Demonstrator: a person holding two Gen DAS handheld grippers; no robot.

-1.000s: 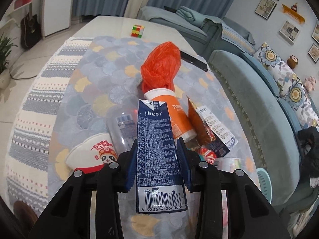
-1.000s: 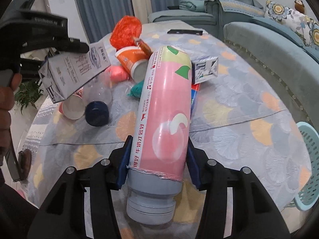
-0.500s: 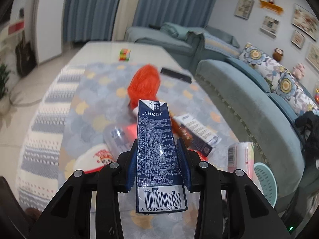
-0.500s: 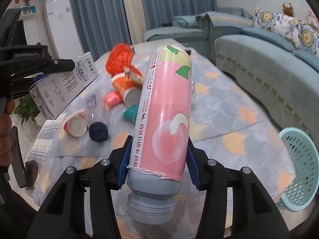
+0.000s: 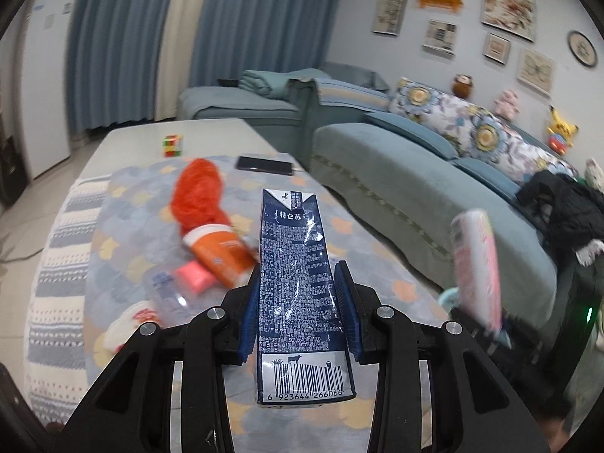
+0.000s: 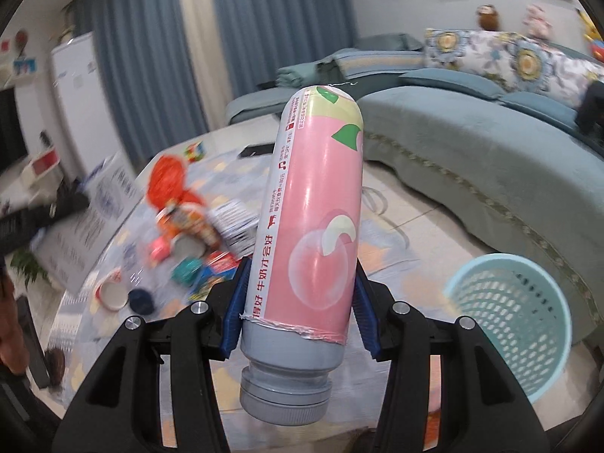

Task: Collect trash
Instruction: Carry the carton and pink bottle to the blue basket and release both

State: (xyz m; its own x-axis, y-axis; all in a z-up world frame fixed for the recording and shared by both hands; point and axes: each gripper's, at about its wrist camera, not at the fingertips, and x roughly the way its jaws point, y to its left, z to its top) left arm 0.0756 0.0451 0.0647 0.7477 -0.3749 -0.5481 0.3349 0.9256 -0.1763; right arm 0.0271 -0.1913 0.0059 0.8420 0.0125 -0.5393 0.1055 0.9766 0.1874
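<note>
Both grippers loaded; the desk [image 5: 124, 173] litter is blurred.
I see the left gripper [image 5: 298, 302] clamped on the milk carton [image 5: 298, 283], the right gripper [image 6: 300, 302] on the pink bottle [image 6: 313, 226].

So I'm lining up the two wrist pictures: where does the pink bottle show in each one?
Left wrist view: the pink bottle is blurred at the right edge, in front of the sofa.
Right wrist view: the pink bottle fills the centre, cap toward the camera, clamped in the right gripper.
Shared landmark: the orange plastic bag on the table, with the colour cube beyond it.
</note>
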